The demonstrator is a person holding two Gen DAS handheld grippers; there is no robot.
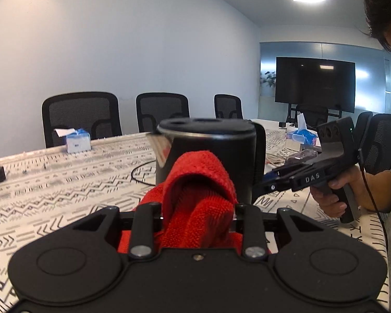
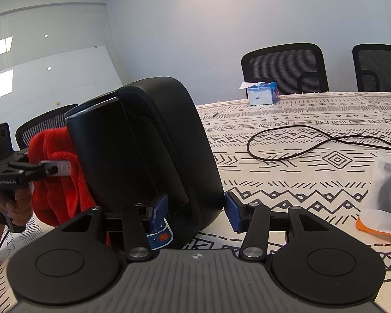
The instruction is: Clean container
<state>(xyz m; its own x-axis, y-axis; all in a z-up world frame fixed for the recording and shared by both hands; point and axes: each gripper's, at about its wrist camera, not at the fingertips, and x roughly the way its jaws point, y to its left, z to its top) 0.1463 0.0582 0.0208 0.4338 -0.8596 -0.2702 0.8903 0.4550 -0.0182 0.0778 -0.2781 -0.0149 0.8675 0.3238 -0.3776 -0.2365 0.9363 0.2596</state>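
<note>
Black kettle (image 1: 206,156) stands on the patterned desk (image 1: 65,182), long axis vertical; in the right wrist view it leans slightly, top tilted left. Handle (image 2: 174,143) faces the right gripper (image 2: 195,212), spout (image 1: 160,146) the opposite side, toward the chairs. Body matte black, metal band under the lid, steel spout, blue-and-orange sticker (image 2: 160,237) low by the base; its text too small to read.

Right gripper: blue-padded jaws apart, straddling the handle's lower end, not clearly touching. "DAS" printed on its body in the left wrist view.

Left gripper (image 1: 196,216): jaws clamped on a red cloth (image 1: 198,190), cloth pressed against the kettle wall. "GenRobot.AI" on its side, slightly blurred.
</note>
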